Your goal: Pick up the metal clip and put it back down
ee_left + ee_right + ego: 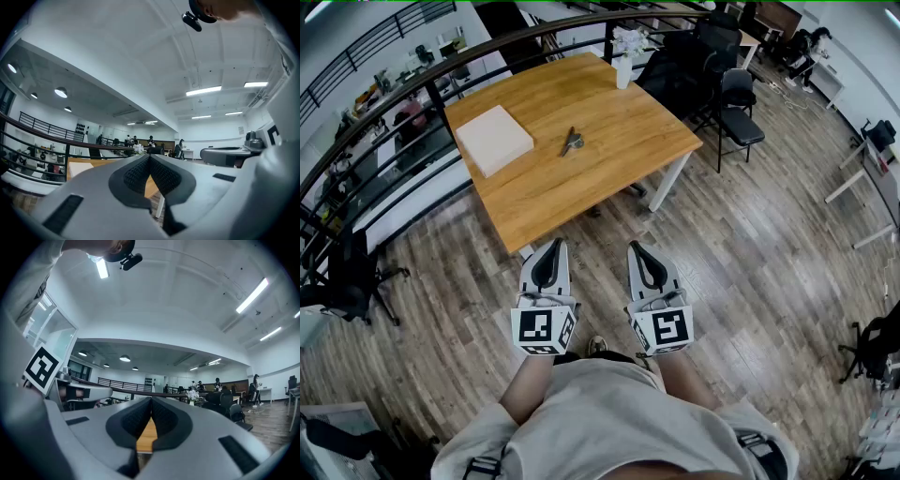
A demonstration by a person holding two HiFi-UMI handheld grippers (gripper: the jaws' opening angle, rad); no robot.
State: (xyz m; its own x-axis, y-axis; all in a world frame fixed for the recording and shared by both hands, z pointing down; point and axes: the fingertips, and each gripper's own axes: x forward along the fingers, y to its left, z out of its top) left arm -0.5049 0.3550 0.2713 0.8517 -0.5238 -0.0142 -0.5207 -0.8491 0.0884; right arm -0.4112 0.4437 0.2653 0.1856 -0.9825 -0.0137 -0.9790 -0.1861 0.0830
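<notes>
The small dark metal clip lies mid-table on the square wooden table, just right of a flat cream box, its long axis running roughly away from the person. The left tool and right tool are both closed on nothing and held level, short of the table's near corner. The clip sits well ahead, nearer the left tool's line.

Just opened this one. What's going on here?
A person stands on the wood floor, a little short of a wooden table, holding the left gripper and the right gripper level out in front. Both are shut with nothing between the jaws. The metal clip lies untouched near the middle of the table, beside a flat white box. The pick-up has not begun.
</notes>
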